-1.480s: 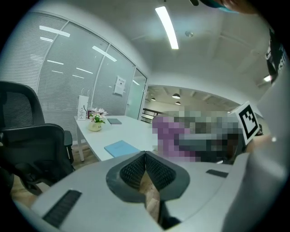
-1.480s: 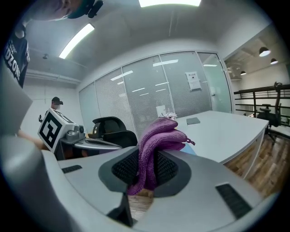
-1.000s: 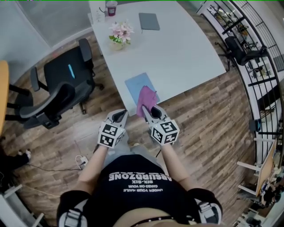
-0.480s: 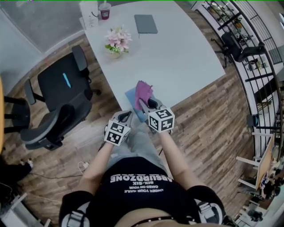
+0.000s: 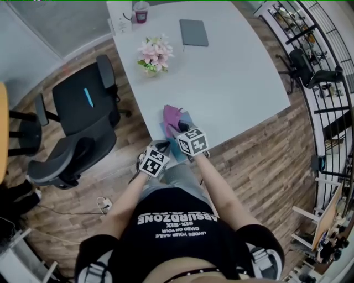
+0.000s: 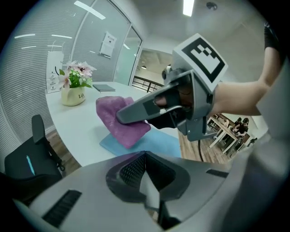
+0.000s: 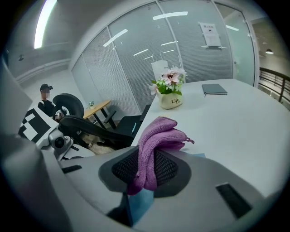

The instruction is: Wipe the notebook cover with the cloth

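A light blue notebook (image 5: 181, 138) lies flat at the near edge of the white table (image 5: 232, 83). My right gripper (image 5: 178, 131) is shut on a purple cloth (image 5: 171, 116), which hangs bunched over the notebook's far left part. From the left gripper view the cloth (image 6: 118, 118) rests on or just above the notebook (image 6: 152, 144); contact is unclear. The right gripper view shows the cloth (image 7: 157, 133) pinched between the pads of that gripper (image 7: 145, 171). My left gripper (image 5: 164, 147) is beside the table edge, left of the notebook, shut and empty (image 6: 146, 174).
A flower pot (image 5: 153, 57), a grey flat book (image 5: 193, 32) and a cup (image 5: 140, 11) stand at the table's far end. A black office chair (image 5: 83, 110) is on the wooden floor to the left. A railing (image 5: 326, 83) runs along the right.
Both grippers have moved forward to the table edge. The right one has carried the cloth further over the notebook, and the left one has come up beside it.
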`<move>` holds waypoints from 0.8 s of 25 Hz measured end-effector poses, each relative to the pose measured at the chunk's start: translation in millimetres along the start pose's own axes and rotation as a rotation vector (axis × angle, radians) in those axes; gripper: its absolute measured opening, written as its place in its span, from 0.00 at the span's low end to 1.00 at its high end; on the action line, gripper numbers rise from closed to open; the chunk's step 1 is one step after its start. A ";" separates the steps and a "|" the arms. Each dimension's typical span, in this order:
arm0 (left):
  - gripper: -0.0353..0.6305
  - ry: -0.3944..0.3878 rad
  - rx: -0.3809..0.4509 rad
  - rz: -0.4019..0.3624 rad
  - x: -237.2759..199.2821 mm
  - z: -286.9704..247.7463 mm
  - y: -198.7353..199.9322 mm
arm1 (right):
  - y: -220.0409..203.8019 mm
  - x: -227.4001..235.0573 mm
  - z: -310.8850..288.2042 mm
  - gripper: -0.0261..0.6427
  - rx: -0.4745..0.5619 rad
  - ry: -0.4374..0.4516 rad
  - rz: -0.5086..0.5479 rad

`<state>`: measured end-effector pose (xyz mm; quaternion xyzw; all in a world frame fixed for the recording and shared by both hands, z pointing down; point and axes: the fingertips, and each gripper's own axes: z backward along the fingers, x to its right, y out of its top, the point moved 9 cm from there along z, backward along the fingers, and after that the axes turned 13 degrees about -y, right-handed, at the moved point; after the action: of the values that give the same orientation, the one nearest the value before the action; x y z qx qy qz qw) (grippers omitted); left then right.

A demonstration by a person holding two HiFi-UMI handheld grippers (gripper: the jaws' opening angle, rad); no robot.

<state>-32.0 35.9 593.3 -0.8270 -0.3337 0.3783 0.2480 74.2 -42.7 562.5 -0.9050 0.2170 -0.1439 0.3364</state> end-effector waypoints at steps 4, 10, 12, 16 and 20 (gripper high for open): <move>0.08 0.004 -0.054 0.011 -9.8 -10.1 -2.7 | -1.8 -2.0 -15.6 0.17 -0.026 0.038 0.024; 0.08 0.005 -0.078 0.037 -21.2 -21.8 -0.4 | -8.9 -6.6 -41.9 0.17 -0.084 0.076 0.063; 0.08 0.007 -0.097 0.030 -24.8 -26.8 -0.1 | -11.4 -4.6 -48.9 0.17 -0.099 0.072 0.066; 0.08 0.006 -0.132 0.017 -26.1 -34.0 -0.1 | -15.3 2.9 -52.4 0.17 -0.116 0.079 0.020; 0.08 0.021 -0.164 -0.022 -23.3 -35.2 1.0 | -17.2 4.0 -52.7 0.17 -0.113 0.089 0.014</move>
<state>-15.3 12.4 624.1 -0.8448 -0.3700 0.3382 0.1873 61.4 -61.8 613.1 -0.9137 0.2459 -0.1689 0.2761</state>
